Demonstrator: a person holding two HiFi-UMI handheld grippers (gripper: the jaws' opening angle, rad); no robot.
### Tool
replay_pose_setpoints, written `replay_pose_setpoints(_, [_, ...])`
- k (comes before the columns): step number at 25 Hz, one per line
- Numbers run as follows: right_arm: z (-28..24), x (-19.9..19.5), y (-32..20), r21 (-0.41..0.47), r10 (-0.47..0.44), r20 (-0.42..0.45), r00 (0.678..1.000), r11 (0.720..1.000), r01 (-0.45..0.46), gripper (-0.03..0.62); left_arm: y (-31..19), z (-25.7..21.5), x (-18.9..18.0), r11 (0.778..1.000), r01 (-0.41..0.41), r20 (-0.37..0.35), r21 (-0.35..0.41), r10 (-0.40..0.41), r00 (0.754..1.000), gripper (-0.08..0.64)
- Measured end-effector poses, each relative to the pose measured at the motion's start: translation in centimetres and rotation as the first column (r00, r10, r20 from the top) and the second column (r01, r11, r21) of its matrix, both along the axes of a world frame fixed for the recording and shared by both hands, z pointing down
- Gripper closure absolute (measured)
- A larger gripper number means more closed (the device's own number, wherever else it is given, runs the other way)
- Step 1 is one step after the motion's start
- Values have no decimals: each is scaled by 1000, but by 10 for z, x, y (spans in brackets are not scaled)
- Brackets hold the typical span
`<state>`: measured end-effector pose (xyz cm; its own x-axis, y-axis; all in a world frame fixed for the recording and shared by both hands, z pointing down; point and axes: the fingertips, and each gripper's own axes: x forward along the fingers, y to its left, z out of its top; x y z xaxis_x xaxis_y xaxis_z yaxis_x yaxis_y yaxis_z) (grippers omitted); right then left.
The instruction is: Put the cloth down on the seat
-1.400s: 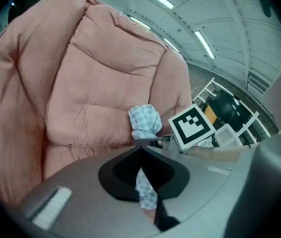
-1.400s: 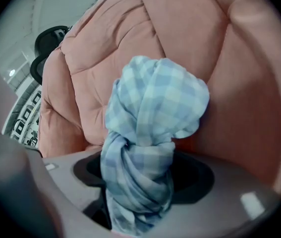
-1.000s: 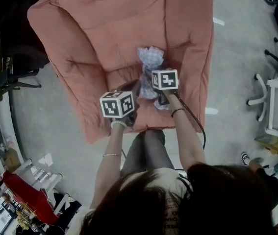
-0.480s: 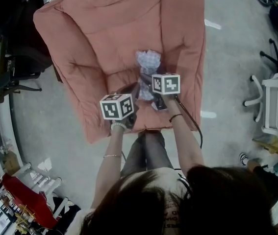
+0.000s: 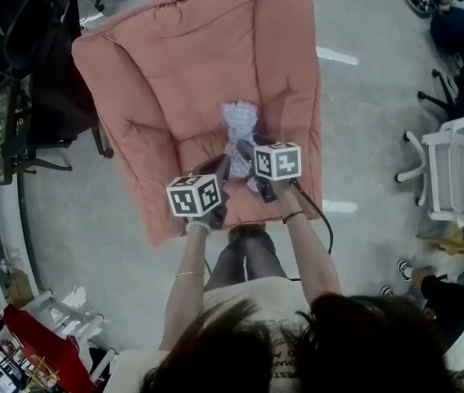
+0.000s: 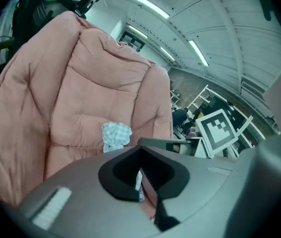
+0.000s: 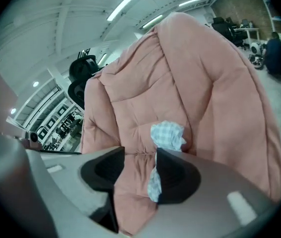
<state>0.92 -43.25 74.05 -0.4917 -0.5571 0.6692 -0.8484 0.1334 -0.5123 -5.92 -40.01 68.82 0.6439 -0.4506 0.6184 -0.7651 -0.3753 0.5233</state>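
Note:
A crumpled white-and-blue checked cloth (image 5: 238, 121) lies on the seat of the pink padded armchair (image 5: 191, 64), up against the backrest. My right gripper (image 5: 246, 150) hovers over the cloth's near end. In the right gripper view the cloth (image 7: 167, 133) lies ahead. The right gripper (image 7: 140, 155) has just been closing. Pink seat shows between its jaws, and a strip of cloth hangs by the right jaw, unpressed. My left gripper (image 5: 219, 170) is left of the cloth, above the seat's front. In the left gripper view the left gripper (image 6: 140, 150) has its tips together, the cloth (image 6: 115, 135) beyond.
Black office chairs (image 5: 27, 23) stand to the armchair's left. A white chair (image 5: 457, 178) is at the right on the grey floor. A black cable (image 5: 317, 211) trails from the right gripper. A red object (image 5: 43, 326) sits at lower left.
Both grippers have lifted and drawn back toward the seat's front. The right gripper's jaws have come off the cloth, which stays on the seat. The head view has pulled back.

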Motion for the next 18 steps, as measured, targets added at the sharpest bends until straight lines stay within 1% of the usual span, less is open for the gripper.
replay_pose_setpoints(2, [-15, -1, 8, 19, -13, 4, 1000, 1000, 13, 407, 6, -11, 1, 1000, -3, -10, 13, 3, 1000, 555])
replay_pose_setpoints(6, [-43, -5, 23, 59, -37, 8, 999, 998, 36, 429, 19, -30, -1, 999, -18, -22, 34, 18, 1000, 555])
replay_pose_setpoints(9, [-65, -7, 31, 94, -53, 7, 999, 994, 52, 443, 26, -48, 0, 998, -26, -36, 63, 29, 999, 555])
replay_pose_setpoints(15, [-110, -9, 48, 169, -77, -3, 997, 983, 77, 492, 42, -85, 7, 989, -68, -50, 128, 75, 996, 555])
replay_pose_setpoints(18, [-134, -5, 55, 207, -86, -9, 996, 974, 86, 516, 53, -102, 16, 981, -105, -55, 161, 115, 992, 555])
